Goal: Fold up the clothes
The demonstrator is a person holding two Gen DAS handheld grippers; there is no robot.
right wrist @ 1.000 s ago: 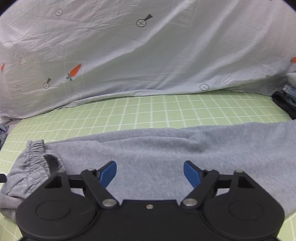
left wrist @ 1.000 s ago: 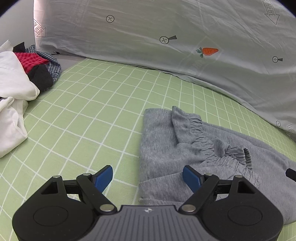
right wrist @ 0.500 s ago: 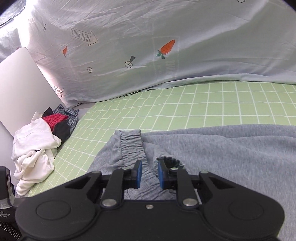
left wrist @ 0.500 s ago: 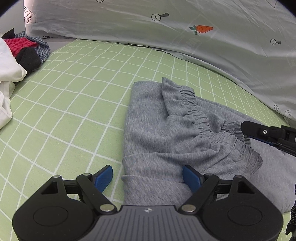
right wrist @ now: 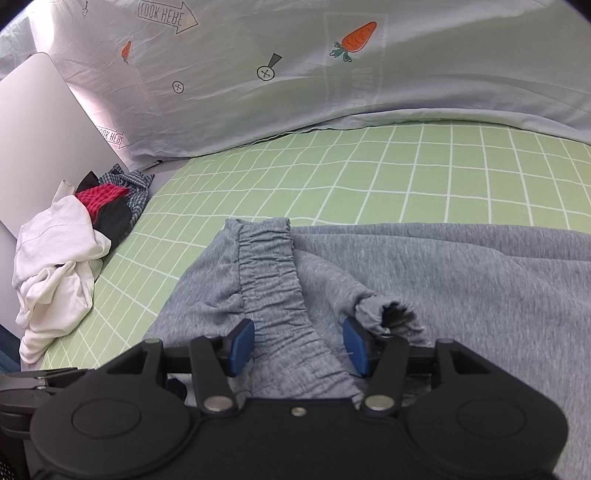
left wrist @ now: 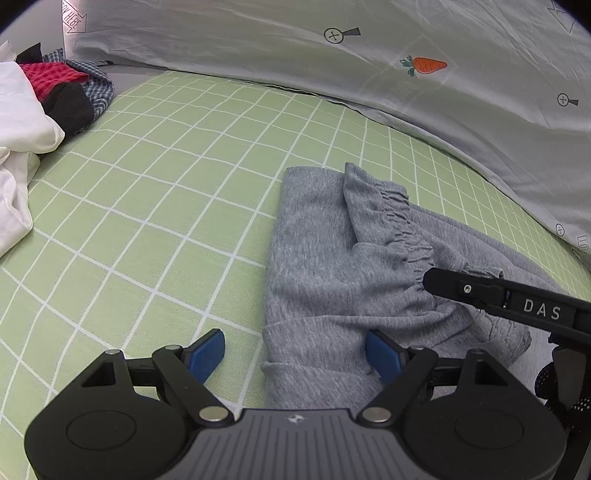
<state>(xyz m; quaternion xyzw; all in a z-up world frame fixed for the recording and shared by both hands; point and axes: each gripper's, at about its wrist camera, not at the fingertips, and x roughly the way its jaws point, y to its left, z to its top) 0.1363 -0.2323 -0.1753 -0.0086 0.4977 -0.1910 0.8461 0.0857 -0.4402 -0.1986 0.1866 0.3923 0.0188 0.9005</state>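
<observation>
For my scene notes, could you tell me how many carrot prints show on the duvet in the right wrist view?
2: a large carrot upper right, a small carrot upper left; folds may hide others.

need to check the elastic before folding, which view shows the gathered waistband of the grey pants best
The right wrist view. The waistband runs down the middle, straight into the opening right gripper, its gathers clear along the whole band. The left wrist view shows the waistband side-on and crumpled, with the right gripper's finger crossing its near end.
</observation>
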